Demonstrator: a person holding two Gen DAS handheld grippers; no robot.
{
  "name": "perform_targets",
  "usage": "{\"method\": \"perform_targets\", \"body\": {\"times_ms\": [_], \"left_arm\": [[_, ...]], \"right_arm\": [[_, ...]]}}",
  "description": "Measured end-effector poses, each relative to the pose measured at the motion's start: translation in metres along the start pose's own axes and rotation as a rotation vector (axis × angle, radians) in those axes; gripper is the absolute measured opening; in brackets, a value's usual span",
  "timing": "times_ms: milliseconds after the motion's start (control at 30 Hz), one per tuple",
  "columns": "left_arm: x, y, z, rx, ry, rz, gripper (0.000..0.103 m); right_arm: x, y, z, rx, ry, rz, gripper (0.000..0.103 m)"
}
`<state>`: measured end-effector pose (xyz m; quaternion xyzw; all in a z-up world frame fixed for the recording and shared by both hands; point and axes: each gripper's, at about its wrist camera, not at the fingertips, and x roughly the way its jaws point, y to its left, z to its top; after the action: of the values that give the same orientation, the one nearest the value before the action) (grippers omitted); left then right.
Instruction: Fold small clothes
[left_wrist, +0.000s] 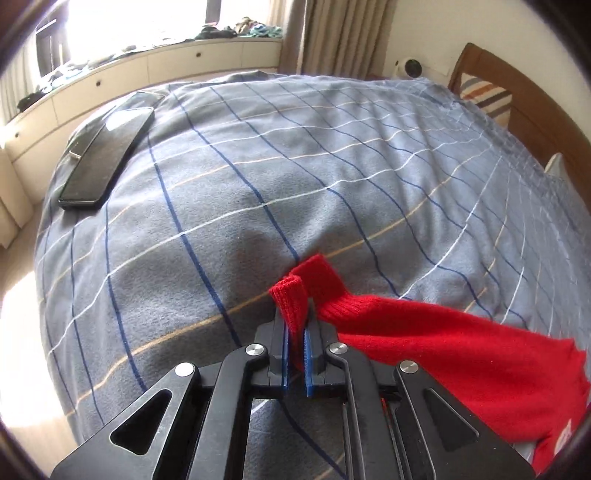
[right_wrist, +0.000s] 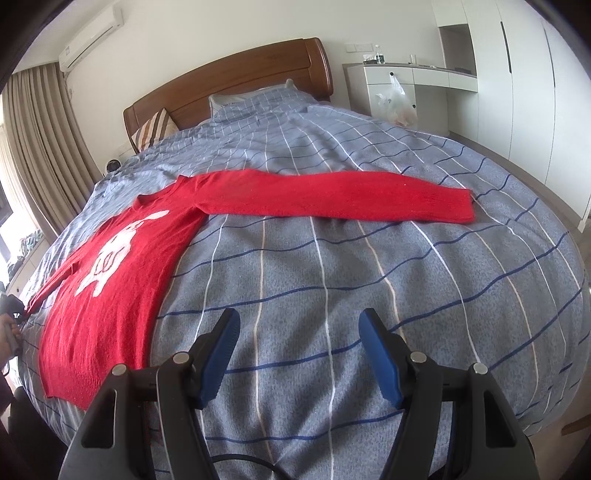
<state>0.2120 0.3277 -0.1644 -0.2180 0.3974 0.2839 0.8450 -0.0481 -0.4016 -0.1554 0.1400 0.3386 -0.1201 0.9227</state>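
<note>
A red knitted sweater (right_wrist: 110, 295) with a white figure on its chest lies flat on a bed covered by a grey-blue checked duvet (right_wrist: 332, 277), its body toward the left of the right wrist view and one long sleeve (right_wrist: 332, 201) stretched out to the right across the bed, cuff at the far right end. The other sleeve runs off to the left, and its ribbed cuff (left_wrist: 291, 299) sits pinched between the blue pads of the left gripper (left_wrist: 295, 332), whose jaws are closed on the knit just above the duvet. The right gripper (right_wrist: 299, 332) hovers over bare duvet near the sweater's hem, jaws spread wide with nothing between them. A dark phone (left_wrist: 107, 155) lies on the duvet at the far left. Beyond the bed stand a wooden headboard (right_wrist: 229, 77), a striped pillow (right_wrist: 155, 129), beige curtains (right_wrist: 40, 147) and white wardrobes (right_wrist: 517, 74).
</note>
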Motion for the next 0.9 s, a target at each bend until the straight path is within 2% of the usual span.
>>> {"method": "perform_targets", "body": {"times_ms": [167, 267, 367, 433, 533, 700, 800, 900], "left_arm": [[0.010, 0.002, 0.002, 0.015, -0.001, 0.036, 0.005], [0.003, -0.005, -0.001, 0.072, -0.019, 0.028, 0.008], [-0.023, -0.006, -0.005, 0.131, -0.049, -0.017, 0.029], [-0.051, -0.007, -0.011, 0.180, -0.088, -0.044, 0.050], [-0.102, -0.017, -0.030, 0.282, -0.132, -0.141, 0.062], [-0.172, -0.055, -0.094, 0.447, -0.056, -0.408, 0.080], [-0.195, -0.084, -0.144, 0.526, 0.008, -0.525, 0.082], [-0.206, -0.106, -0.188, 0.579, 0.056, -0.583, 0.083]], "right_arm": [[0.000, -0.013, 0.000, 0.057, 0.003, -0.002, 0.066], [-0.001, -0.018, 0.000, 0.090, 0.006, -0.003, 0.066], [-0.001, -0.015, 0.002, 0.082, 0.008, 0.002, 0.067], [-0.002, -0.009, 0.003, 0.056, 0.020, 0.006, 0.067], [-0.006, 0.010, 0.001, -0.007, 0.065, 0.040, 0.067], [-0.012, 0.074, -0.017, -0.204, 0.146, 0.152, 0.067], [-0.014, 0.110, -0.024, -0.297, 0.126, 0.193, 0.067], [-0.010, 0.130, -0.026, -0.345, 0.075, 0.180, 0.068]]}}
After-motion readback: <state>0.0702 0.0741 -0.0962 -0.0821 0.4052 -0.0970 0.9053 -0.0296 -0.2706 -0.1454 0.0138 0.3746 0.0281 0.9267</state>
